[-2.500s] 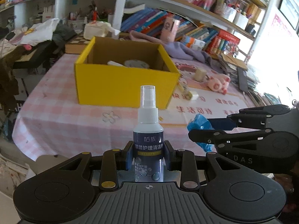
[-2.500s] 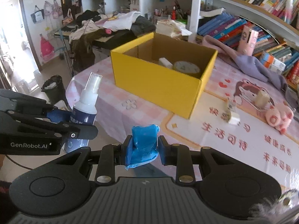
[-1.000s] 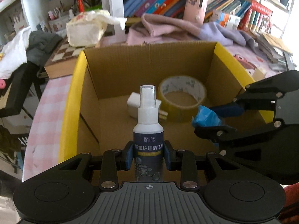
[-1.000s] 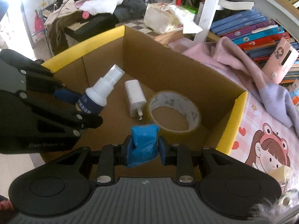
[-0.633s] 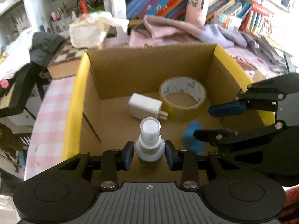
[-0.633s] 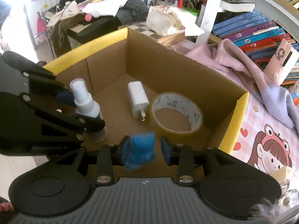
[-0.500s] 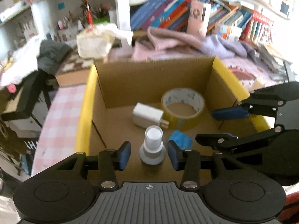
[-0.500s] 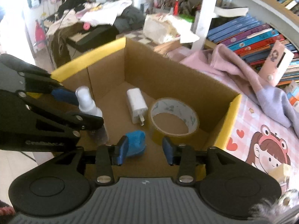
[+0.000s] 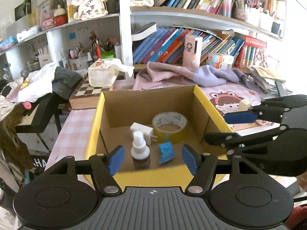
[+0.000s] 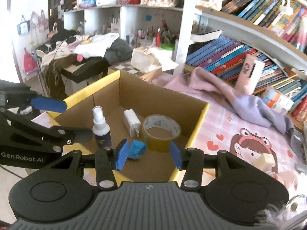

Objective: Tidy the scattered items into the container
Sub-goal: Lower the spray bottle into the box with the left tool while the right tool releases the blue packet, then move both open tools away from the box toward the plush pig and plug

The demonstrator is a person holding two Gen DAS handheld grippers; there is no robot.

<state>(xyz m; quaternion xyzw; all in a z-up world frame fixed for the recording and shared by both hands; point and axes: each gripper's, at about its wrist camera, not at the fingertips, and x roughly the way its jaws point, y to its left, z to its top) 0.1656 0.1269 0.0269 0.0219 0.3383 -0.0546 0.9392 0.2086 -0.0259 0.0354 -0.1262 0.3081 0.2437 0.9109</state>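
Note:
A yellow cardboard box (image 9: 96, 118) (image 10: 201, 115) stands open on the pink table. Inside it a small spray bottle (image 9: 139, 151) (image 10: 100, 126) stands upright, with a blue packet (image 9: 166, 152) (image 10: 137, 149), a white charger (image 9: 143, 132) (image 10: 132, 122) and a roll of tape (image 9: 169, 124) (image 10: 161, 130). My left gripper (image 9: 152, 160) is open and empty above the box's near wall. My right gripper (image 10: 147, 155) is open and empty, above the near rim on the right; it also shows in the left wrist view (image 9: 230, 126).
A pale cylinder (image 9: 243, 104) (image 10: 266, 159) lies on the cartoon mat (image 10: 245, 143) right of the box. A pink and purple cloth (image 9: 184, 74), a chessboard (image 9: 86, 92) and a tissue box (image 9: 101, 76) lie behind it. Bookshelves stand at the back.
Both grippers opened and let go: the spray bottle and the blue packet now rest in the box. Both grippers have drawn back and up from the box.

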